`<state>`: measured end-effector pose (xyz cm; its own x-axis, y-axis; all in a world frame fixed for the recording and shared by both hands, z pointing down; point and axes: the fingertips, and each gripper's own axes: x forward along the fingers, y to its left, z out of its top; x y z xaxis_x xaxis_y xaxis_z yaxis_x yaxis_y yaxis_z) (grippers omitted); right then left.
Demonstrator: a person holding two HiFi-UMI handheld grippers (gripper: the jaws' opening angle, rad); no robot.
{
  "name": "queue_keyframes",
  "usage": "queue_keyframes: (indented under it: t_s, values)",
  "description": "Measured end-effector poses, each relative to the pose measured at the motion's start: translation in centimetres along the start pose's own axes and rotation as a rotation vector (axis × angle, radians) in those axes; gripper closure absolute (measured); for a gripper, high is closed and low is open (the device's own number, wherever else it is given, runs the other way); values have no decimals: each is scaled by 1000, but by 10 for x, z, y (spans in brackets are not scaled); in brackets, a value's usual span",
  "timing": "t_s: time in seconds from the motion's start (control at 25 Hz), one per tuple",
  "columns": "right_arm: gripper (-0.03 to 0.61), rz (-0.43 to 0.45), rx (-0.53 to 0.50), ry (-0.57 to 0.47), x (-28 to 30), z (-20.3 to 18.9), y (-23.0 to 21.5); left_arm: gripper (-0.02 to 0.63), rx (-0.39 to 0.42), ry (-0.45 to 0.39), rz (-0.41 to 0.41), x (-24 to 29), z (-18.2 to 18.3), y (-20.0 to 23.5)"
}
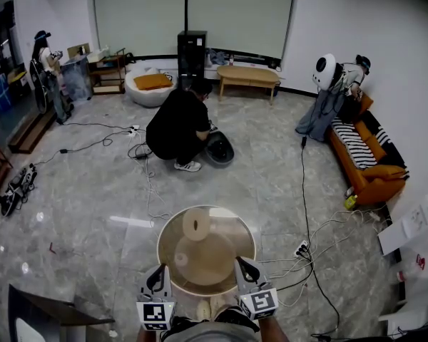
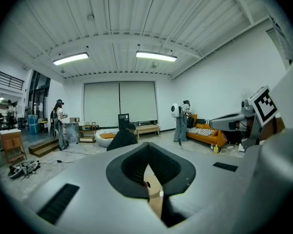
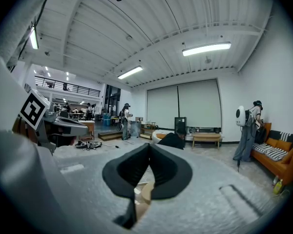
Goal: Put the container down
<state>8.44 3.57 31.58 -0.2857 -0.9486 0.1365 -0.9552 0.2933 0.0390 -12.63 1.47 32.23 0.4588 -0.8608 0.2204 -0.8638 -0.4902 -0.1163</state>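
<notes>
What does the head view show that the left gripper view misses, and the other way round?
Head view only: the whole round container from above, and the floor around it. Left gripper view only: the ceiling lamps and, close up, the left gripper with its jaws shut on the container's tan edge. Both: the crouching person in black and the orange sofa along the wall.

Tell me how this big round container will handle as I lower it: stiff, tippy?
Probably fairly light: the container hangs from its rim alone, pinched by the left gripper and right gripper. Its thin, see-through wall may flex, so lower both sides evenly. The pale roll inside looks loose and could shift if it tilts.
</notes>
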Motion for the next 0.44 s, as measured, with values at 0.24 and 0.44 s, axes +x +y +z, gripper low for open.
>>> queue_keyframes:
  t_s: [0.24,0.44]
  values:
    - [578,5,3,-2,3,-2,9,597,0,-2,-3,-3,-3,5]
    - [578,-1,-3,-1,5,-1,7,597,0,1,-13,-2,-4,4]
